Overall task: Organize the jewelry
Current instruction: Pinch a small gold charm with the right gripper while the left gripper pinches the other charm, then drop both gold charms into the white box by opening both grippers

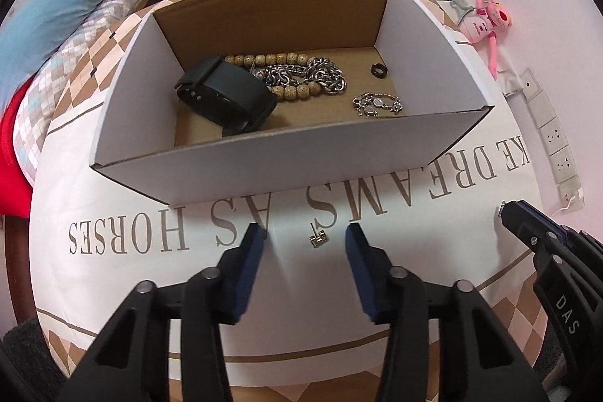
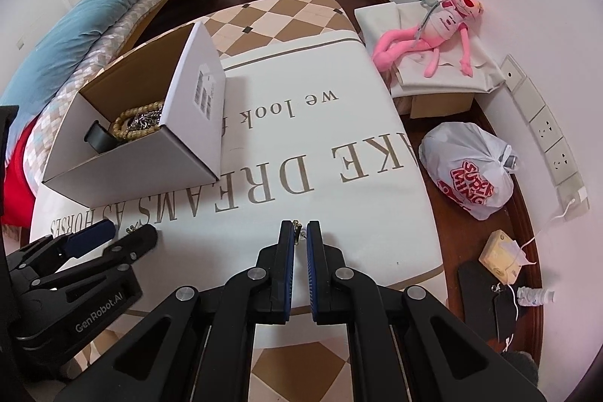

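A small gold stud earring (image 1: 317, 237) lies on the white printed cloth, between the tips of my open left gripper (image 1: 305, 236). My right gripper (image 2: 300, 233) is shut on a second small earring (image 2: 298, 228) and holds it just over the cloth; it shows at the right of the left wrist view (image 1: 508, 210). The open cardboard box (image 1: 264, 153) stands behind the loose earring and holds a black watch (image 1: 226, 93), a bead bracelet (image 1: 264, 60), a silver chain (image 1: 320, 78), a thin silver bracelet (image 1: 377, 102) and a black ring (image 1: 378, 69). The box also shows in the right wrist view (image 2: 158, 157).
A bed with a blue quilt (image 2: 94, 21) lies at the left. A pink plush toy (image 2: 441, 25), a white plastic bag (image 2: 467, 172) and wall sockets (image 2: 546, 138) are to the right of the table. Cables and a small box (image 2: 497, 251) lie on the floor.
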Demonstrator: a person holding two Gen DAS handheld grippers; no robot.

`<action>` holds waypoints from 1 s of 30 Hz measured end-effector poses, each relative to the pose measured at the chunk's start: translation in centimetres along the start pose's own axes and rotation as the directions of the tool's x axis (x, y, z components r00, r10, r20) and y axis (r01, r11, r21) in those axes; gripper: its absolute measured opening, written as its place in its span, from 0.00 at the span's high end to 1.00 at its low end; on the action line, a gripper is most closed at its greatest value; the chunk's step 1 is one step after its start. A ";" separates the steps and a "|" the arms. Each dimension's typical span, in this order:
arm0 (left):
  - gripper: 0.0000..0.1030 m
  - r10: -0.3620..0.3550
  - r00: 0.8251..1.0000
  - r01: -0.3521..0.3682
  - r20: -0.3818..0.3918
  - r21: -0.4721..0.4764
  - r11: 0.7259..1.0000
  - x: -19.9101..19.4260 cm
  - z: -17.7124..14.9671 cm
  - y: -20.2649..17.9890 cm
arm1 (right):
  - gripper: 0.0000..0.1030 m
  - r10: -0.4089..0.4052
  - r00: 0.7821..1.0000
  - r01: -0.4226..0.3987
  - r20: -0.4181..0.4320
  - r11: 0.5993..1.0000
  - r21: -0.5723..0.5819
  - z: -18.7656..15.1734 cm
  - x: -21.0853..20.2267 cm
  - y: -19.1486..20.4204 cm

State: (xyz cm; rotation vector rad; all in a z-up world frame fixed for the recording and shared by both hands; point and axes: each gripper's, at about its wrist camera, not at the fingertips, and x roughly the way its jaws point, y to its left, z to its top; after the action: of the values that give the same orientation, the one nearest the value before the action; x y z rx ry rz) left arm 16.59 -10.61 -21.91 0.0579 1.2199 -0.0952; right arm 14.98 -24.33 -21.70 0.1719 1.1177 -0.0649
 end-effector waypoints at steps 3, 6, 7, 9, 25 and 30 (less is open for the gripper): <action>0.72 0.001 1.000 -0.001 0.004 0.006 1.000 -0.1 -0.1 0.0 | 0.93 0.001 1.000 -0.001 -0.002 1.000 0.006 0.1 0.2 -0.2; 0.81 0.006 1.000 -0.006 0.011 0.015 1.000 -0.1 0.0 -0.2 | 0.93 0.001 1.000 -0.001 -0.004 1.000 0.013 0.2 0.2 -0.3; 0.82 0.008 1.000 -0.008 0.013 0.016 1.000 -0.1 0.0 -0.3 | 0.93 0.001 1.000 -0.001 -0.004 1.000 0.016 0.2 0.2 -0.3; 0.88 0.006 1.000 -0.006 0.016 0.024 1.000 -0.1 0.0 -0.3 | 0.93 -0.001 1.000 0.001 -0.004 1.000 0.017 0.2 0.2 -0.4; 0.94 -0.030 0.998 0.028 0.050 0.042 0.999 -2.2 -0.7 -0.6 | 0.93 0.015 1.000 -0.016 0.025 1.000 0.024 0.7 -1.2 -0.6; 0.94 -0.116 0.990 0.115 0.085 0.016 0.993 -6.1 -0.4 1.0 | 0.94 0.067 0.997 -0.068 0.049 0.997 0.030 1.3 -3.3 -0.1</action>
State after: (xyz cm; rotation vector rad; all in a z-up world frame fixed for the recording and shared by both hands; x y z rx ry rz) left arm 14.23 -9.30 -16.31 -0.0071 1.1371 -0.2032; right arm 14.63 -24.78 -18.18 0.2351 1.0630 -0.0265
